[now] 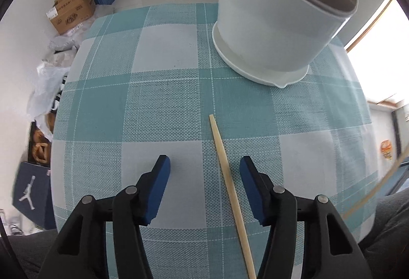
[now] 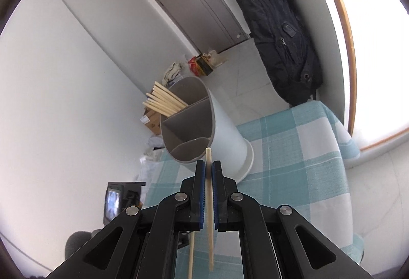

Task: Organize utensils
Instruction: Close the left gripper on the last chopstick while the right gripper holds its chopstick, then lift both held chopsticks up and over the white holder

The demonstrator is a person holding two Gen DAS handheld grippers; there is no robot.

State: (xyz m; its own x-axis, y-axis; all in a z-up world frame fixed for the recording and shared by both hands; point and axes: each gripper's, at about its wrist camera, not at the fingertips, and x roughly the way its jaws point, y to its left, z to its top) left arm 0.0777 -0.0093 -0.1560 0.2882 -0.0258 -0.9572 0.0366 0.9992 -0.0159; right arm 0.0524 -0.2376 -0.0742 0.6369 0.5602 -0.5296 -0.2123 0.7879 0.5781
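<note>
Biggest thing in front of you was the table w/ the teal-and-white checked cloth [image 1: 163, 100], taking up most of the left wrist view. On its far right part stood the white utensil holder [image 1: 276, 31], upright on its round base, grey inside w/ dividers splitting it into compartments. From the right wrist view one far compartment held a bunch of wooden chopsticks [image 2: 163, 100], ends sticking out over the rim; the other sections you could see looked bare grey.

Your left gripper [image 1: 204, 164] pointed steeply down at the cloth, jaws apart, not clamping anything. One chopstick on the cloth [image 1: 230, 181] lay flat between the blue pads, nearer the right-hand pad but apart from both, tip toward the holder, well short of it.

Your right gripper [image 2: 209, 165] was clenched on a second chopstick [image 2: 210, 215], pads pressed on both sides, tip poking out just past the fingertips, in front of the holder's near rim. Whether it touched the rim, can't tell.
</note>
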